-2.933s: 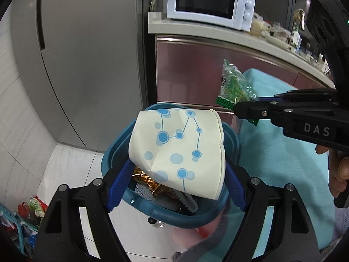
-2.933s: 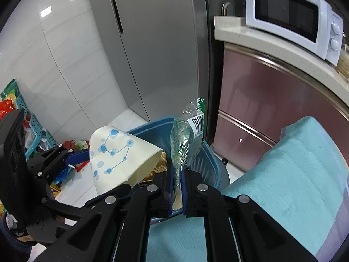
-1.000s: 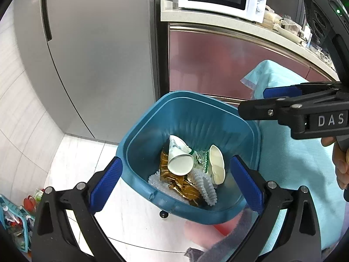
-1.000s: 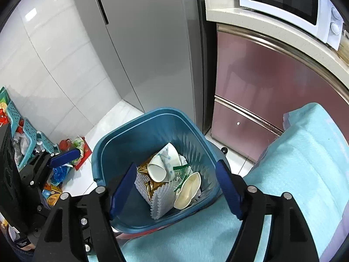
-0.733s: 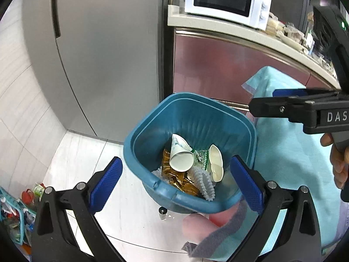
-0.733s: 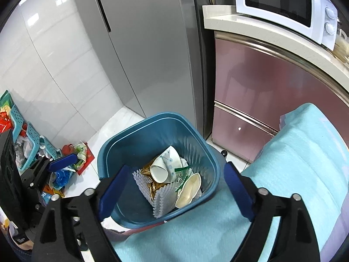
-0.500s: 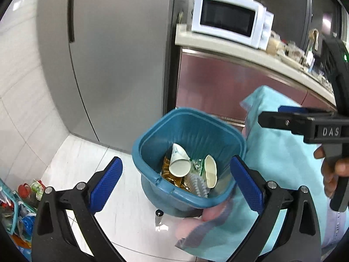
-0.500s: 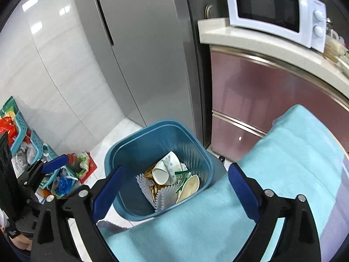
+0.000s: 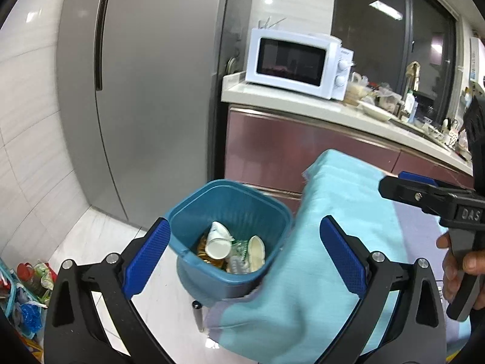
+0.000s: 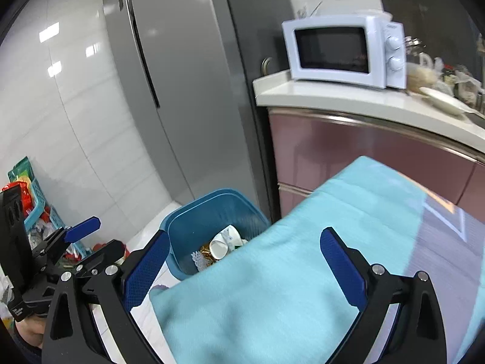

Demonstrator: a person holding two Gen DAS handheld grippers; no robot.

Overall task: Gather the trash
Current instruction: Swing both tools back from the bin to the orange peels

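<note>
Blue plastic bin (image 9: 230,209) holding cups and wrappers sits on the floor, ahead and below both grippers, left of the teal-covered desk (image 9: 348,212). Left gripper (image 9: 242,251) spread, empty, nearer; right gripper (image 10: 242,261) spread, empty.

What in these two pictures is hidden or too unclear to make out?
- Blue plastic bin, right wrist view: light blue cloth covers its near side.
- Bin's bottom layer, left wrist view: buried under white paper cup.
- Countertop clutter, left wrist view: too small, blurred.
</note>
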